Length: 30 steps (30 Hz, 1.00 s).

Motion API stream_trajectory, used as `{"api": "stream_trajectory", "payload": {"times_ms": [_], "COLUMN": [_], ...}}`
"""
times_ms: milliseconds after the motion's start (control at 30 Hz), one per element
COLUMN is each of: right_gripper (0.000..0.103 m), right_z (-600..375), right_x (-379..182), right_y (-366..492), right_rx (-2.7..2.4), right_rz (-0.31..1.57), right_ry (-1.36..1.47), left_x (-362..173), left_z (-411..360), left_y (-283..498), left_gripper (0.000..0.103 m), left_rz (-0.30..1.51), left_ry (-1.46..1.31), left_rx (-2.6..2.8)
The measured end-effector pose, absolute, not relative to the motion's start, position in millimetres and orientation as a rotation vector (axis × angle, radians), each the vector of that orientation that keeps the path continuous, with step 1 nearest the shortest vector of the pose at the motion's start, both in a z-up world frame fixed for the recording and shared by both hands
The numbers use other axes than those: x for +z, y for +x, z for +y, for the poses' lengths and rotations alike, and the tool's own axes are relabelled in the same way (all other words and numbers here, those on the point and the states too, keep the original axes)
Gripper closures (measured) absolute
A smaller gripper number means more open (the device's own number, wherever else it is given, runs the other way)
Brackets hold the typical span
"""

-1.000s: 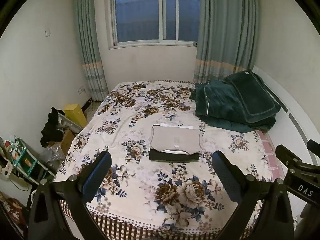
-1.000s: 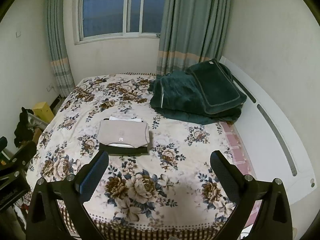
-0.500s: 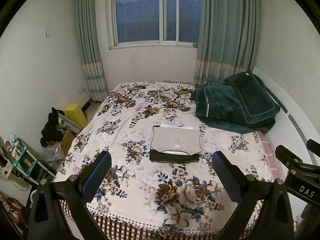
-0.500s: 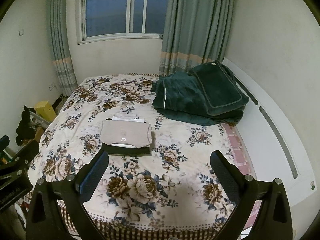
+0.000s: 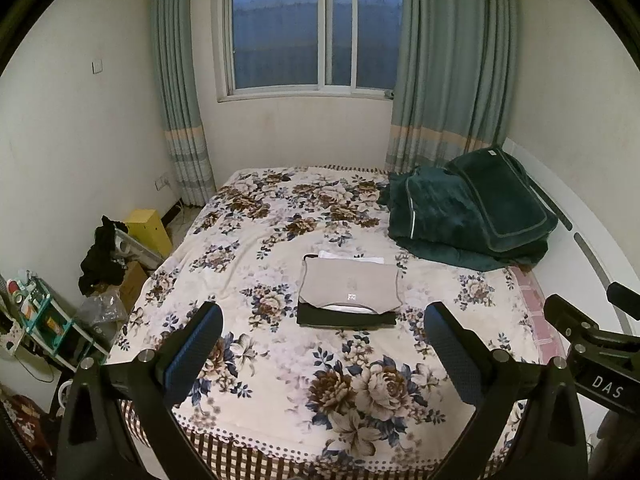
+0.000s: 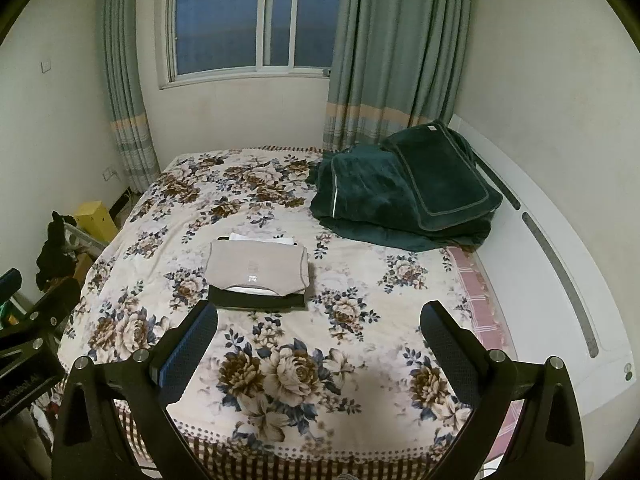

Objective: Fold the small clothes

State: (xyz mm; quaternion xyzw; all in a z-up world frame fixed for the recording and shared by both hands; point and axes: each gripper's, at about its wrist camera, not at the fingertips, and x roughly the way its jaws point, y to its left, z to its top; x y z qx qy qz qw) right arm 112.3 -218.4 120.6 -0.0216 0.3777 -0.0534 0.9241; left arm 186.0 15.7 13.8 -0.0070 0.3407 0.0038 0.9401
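Bedroom with a flower-print bed (image 5: 256,392) fills the left wrist view: the left tool (image 5: 323,338) hangs released and empty over the near edge, barely shifted from a second ago, the folded beige, white and black clothes stack (image 5: 349,295) mid-bed untouched. Right wrist view: the right tool (image 6: 319,336) likewise spread and empty, the stack (image 6: 258,275) finished-looking; folding seems complete.

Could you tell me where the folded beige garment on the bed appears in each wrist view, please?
Left wrist: folded beige garment, centre, atop a black garment.
Right wrist, left of centre, same stack.
Shared landmark: green quilt, behind it to the right.
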Motion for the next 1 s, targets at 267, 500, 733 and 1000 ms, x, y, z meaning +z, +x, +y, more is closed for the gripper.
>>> {"api": "stream_trajectory", "payload": {"times_ms": [267, 500, 733, 1000], "right_gripper": [0.000, 0.000, 0.000, 0.000], "right_z": [-217, -217, -213, -213], "right_x": [121, 121, 123, 123], "right_y": [112, 111, 112, 113], "right_rx": [-0.106, -0.103, -0.098, -0.098], "right_rz": [0.774, 0.773, 0.771, 0.770], "right_ry": [-0.042, -0.041, -0.036, -0.037], "left_x": [18, 20, 21, 25], "left_z": [15, 15, 13, 9], "left_y": [186, 186, 186, 189], "left_gripper": [0.000, 0.000, 0.000, 0.000], "left_rz": [0.691, 0.689, 0.685, 0.685], "left_ry": [-0.018, -0.017, -0.018, -0.019], "left_rx": [0.011, 0.014, 0.016, 0.011]}}
